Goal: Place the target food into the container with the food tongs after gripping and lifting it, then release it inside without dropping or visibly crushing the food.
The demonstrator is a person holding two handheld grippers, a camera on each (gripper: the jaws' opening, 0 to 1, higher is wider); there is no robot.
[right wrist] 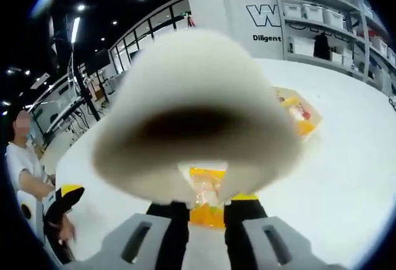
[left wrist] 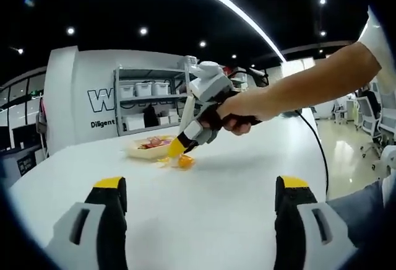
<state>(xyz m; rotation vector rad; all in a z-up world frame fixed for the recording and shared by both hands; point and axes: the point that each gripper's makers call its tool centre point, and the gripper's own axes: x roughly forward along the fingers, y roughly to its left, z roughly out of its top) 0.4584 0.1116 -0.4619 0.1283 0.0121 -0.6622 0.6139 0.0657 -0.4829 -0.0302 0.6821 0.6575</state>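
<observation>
In the left gripper view, the left gripper [left wrist: 201, 205] stands with its two yellow-tipped jaws spread wide and nothing between them, low over a white table [left wrist: 247, 177]. Across the table, a person's hand [left wrist: 238, 112] holds the right gripper [left wrist: 179, 146], which tilts down toward the tabletop. Its jaws clamp the pale food tongs [left wrist: 185, 112], whose tips reach down to an orange piece of food [left wrist: 184, 161] lying on the table among what looks like clear yellowish wrapping. Whether the tong tips actually grip the food cannot be told from this view. Just behind the food sits a shallow tray [left wrist: 133, 151] with red and yellow items in it; the food is outside the tray, near its front edge. In the right gripper view, the right gripper's jaws stand narrow, pressed against the two arms of the food tongs, whose looped back end bulges large and blurred in front of the camera. Between the tong arms, a yellow-orange wrapped item shows on the table, and the tray lies farther off to the right. Shelves [left wrist: 148, 100] with white bins stand against the rear wall.
</observation>
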